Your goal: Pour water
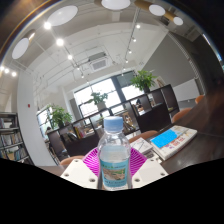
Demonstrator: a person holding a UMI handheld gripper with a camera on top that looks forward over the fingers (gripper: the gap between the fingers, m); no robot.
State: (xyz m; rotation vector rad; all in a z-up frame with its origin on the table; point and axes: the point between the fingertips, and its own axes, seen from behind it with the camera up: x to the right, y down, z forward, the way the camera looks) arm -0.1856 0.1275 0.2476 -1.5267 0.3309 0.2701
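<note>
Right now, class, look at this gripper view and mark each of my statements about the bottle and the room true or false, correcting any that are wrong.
1. The water bottle stands upright between the gripper fingers. True.
2. The bottle has a red cap. False: its cap is white.
3. The bottle lies on its side on the floor. False: it is held upright, raised in front of the room.
4. The pads beside the bottle are pink. True.
5. Potted plants stand near the windows beyond the bottle. True.
6. The ceiling lights are all off. False: they glow brightly.
</note>
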